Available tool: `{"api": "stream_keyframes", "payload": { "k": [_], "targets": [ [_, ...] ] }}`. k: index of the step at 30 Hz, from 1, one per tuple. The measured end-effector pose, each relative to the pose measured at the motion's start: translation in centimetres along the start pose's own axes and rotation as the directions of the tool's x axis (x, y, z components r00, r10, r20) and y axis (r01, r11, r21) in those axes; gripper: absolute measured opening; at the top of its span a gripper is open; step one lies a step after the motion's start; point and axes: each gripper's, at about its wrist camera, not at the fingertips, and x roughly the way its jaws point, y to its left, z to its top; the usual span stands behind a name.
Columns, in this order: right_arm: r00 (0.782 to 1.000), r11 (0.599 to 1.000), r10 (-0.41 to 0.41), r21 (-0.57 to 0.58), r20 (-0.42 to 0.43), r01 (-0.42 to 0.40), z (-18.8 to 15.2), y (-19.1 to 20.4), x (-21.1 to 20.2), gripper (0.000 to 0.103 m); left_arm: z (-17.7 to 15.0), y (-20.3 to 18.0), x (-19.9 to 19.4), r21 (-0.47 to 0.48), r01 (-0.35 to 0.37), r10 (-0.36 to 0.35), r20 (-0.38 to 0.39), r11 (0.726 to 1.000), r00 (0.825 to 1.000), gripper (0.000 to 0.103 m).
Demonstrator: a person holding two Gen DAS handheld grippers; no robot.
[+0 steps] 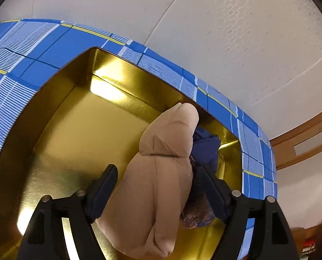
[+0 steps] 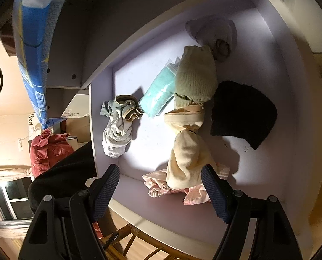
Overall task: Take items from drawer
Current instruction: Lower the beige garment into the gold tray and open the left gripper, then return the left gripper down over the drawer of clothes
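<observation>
A blue plaid box (image 1: pixel 52 49) with a shiny gold inside holds a beige padded item (image 1: pixel 161 173), a blue padded piece (image 1: pixel 206 149) and a purple fuzzy piece (image 1: pixel 195 214). My left gripper (image 1: pixel 157 168) reaches into the box, open, its fingers on either side of the beige item without pressing it. The open drawer (image 2: pixel 152 143) holds a grey-white cloth bundle (image 2: pixel 117 125), a teal packet (image 2: pixel 158 95), a cream knit hat (image 2: pixel 195 78), a black cloth (image 2: pixel 243 112), a lilac cloth (image 2: pixel 213 34), a cream cloth (image 2: pixel 189 151) and a pink cloth (image 2: pixel 161 186). My right gripper (image 2: pixel 160 169) hangs open over the drawer's front part.
The plaid box (image 2: pixel 31 43) stands on top of the cabinet, left of the drawer. A red cushion (image 2: pixel 48 151) and a dark garment (image 2: pixel 63 173) lie to the left. A wicker chair (image 2: pixel 128 238) is below the drawer front. A wooden door frame (image 1: pixel 301 143) is behind the box.
</observation>
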Motion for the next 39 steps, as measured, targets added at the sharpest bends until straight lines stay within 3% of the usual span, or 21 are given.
{"api": "stream_keyframes", "payload": {
  "k": [10,17,20,25,31,35,39],
  "targets": [
    [1.0,1.0,-0.027,-0.013,0.009,0.027,0.0,0.0,0.2,0.079,-0.9,1.6,-2.0,0.003,0.016,-0.016,-0.002,1.0,1.0,0.079],
    [0.999,0.999,-0.04,-0.006,0.01,0.04,0.0,-0.5,0.2,0.079,-3.2,1.9,-4.3,0.127,-0.012,0.012,0.001,0.992,1.0,0.079],
    [0.999,0.999,-0.049,-0.002,0.008,0.049,0.0,-0.7,0.3,0.079,-4.8,2.1,-5.8,0.184,0.006,-0.007,0.008,0.983,1.0,0.079],
    [0.998,0.998,-0.066,-0.009,0.001,0.066,-0.1,-0.7,0.6,0.079,-8.9,1.8,-10.0,0.342,0.06,-0.077,0.036,0.938,0.996,0.079],
    [0.996,0.996,-0.093,-0.021,-0.003,0.092,-0.2,-0.7,0.8,0.079,-14.9,3.1,-13.6,0.433,0.14,-0.163,0.014,0.89,0.987,0.079],
    [0.993,0.992,-0.121,-0.037,-0.001,0.121,-0.4,-0.6,1.0,0.079,-18.7,5.0,-14.3,0.447,0.146,-0.158,-0.01,0.883,0.987,0.079],
    [0.988,0.985,-0.157,-0.07,0.001,0.157,-0.7,-0.3,1.4,0.079,-22.3,8.6,-12.8,0.413,0.112,-0.097,-0.059,0.904,0.994,0.079]
  ]
}}
